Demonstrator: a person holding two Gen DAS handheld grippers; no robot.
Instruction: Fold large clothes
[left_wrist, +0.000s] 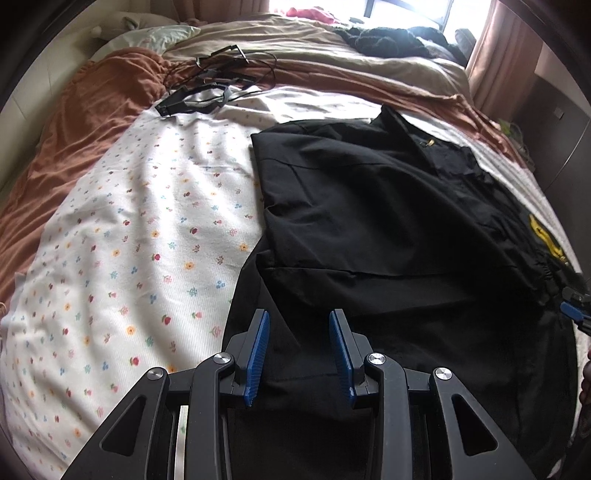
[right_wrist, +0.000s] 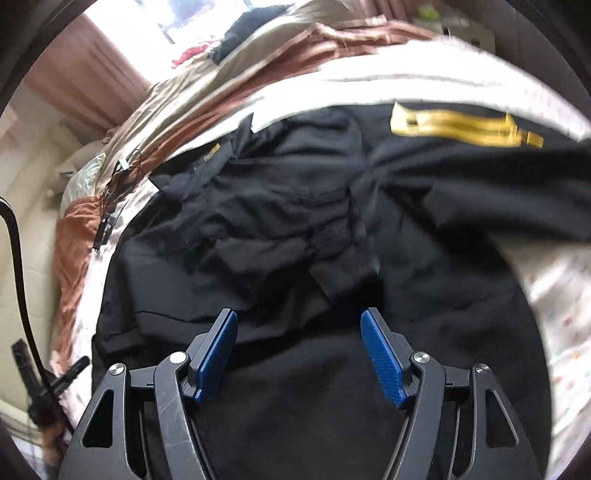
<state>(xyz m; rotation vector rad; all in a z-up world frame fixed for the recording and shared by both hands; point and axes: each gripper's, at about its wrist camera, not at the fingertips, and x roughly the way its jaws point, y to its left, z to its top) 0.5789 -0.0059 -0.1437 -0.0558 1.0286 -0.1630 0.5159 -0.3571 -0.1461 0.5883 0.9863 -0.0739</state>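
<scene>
black garment (left_wrist: 369, 221) lies partly folded on the floral sheet (left_wrist: 129, 240); left gripper (left_wrist: 299, 317) jaws apart above it.

no readable text — yellow print on the black garment (right_wrist: 295, 206), blurred, illegible

The jacket (left_wrist: 388, 206) in the middle of the frame was black, with a yellow print (right_wrist: 461, 127) in the upper right of the right wrist view. The sheet (left_wrist: 122, 236) at left was white, dotted with small red, orange, blue and green flowers. The blanket (left_wrist: 85, 118) at upper left was rust brown; a beige cover (left_wrist: 295, 40) lay along the top. The curtain (left_wrist: 506, 48) at upper right was dusty pink. Both grippers (left_wrist: 299, 354) (right_wrist: 299, 358) were black with blue pads (left_wrist: 256, 354).
</scene>
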